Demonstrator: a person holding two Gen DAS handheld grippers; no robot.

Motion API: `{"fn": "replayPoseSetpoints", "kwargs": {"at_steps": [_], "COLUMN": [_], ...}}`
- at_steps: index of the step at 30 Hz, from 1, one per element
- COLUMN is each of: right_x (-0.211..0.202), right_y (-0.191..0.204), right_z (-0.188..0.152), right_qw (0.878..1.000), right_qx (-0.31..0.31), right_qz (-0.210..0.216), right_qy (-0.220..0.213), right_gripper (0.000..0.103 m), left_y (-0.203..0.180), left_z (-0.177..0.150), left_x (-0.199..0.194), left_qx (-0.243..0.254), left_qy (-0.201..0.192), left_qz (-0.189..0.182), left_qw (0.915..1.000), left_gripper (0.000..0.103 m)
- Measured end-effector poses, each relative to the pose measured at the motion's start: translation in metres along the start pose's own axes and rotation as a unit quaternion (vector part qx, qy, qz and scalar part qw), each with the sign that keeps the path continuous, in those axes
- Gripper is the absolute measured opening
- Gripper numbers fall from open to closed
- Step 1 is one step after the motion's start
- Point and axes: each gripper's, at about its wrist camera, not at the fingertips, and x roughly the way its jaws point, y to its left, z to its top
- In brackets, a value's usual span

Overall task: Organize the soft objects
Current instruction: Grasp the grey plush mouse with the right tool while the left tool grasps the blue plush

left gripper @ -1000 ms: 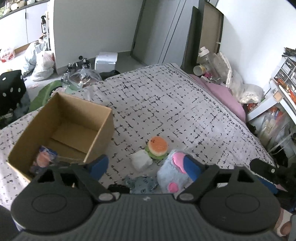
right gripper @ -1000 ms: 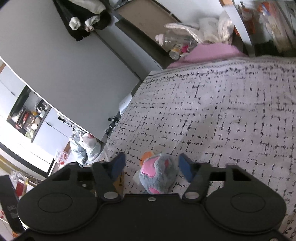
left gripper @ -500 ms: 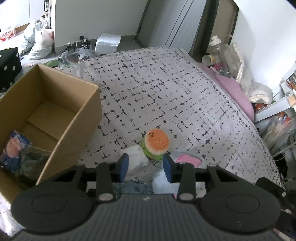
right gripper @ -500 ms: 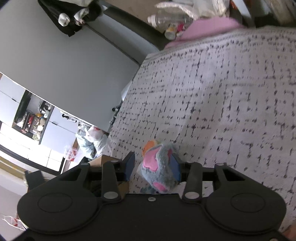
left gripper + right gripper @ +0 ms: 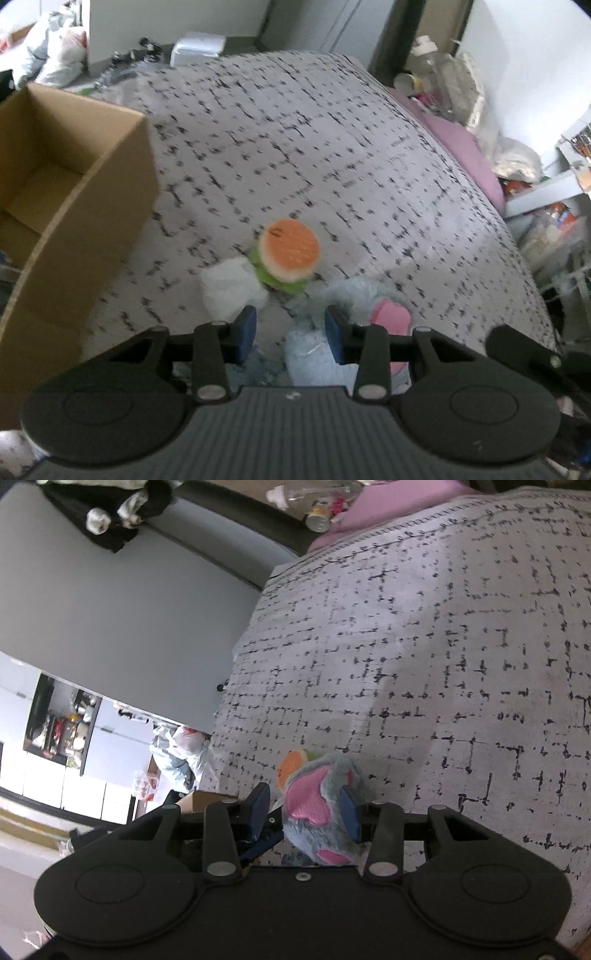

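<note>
The plush point(image 5: 321, 808) lies on the bed point(image 5: 443, 646) beside the burger point(image 5: 290, 254), the narrow right gripper point(image 5: 304, 810) around its head and the narrow left gripper point(image 5: 290, 332) empty; light and squashy, so I would pinch its thick middle.

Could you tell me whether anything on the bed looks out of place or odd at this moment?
Yes: the burger plush, white soft toy and grey-and-pink plush lie loose on the bedspread, outside the cardboard box.
</note>
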Motion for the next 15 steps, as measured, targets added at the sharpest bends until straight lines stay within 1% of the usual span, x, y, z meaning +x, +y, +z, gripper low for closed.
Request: {"fn": "replayPoseSetpoints", "kwargs": {"at_steps": [4,5,9,11,15], "right_x": [0.001,0.002,0.005,0.005,0.009], "right_y": [-0.009,-0.011,-0.012,-0.013,-0.017], "right_z": [0.002,0.001,0.000,0.000,0.000], "right_qw": [1.000,1.000,0.999,0.999,0.999], "right_qx": [0.023,0.026,0.030,0.032,0.035], "right_qz": [-0.007,-0.007,-0.012,-0.013,-0.027], "right_qy": [-0.001,0.001,0.004,0.005,0.005], "right_gripper": [0.044,0.044,0.046,0.050,0.050], "left_y": [-0.006,-0.007,-0.014,-0.017,-0.019], "left_z": [-0.003,-0.003,-0.005,-0.007,-0.012], "left_x": [0.003,0.004,0.006,0.008,0.009], "left_qx": [-0.001,-0.002,0.002,0.001,-0.010], "left_qy": [0.007,0.010,0.018,0.025,0.026], "left_qz": [-0.023,-0.026,-0.048,-0.058,-0.071], "left_qw": [0.9997,0.9996,0.9987,0.9980,0.9971], "left_gripper": [0.040,0.042,0.045,0.046,0.046]}}
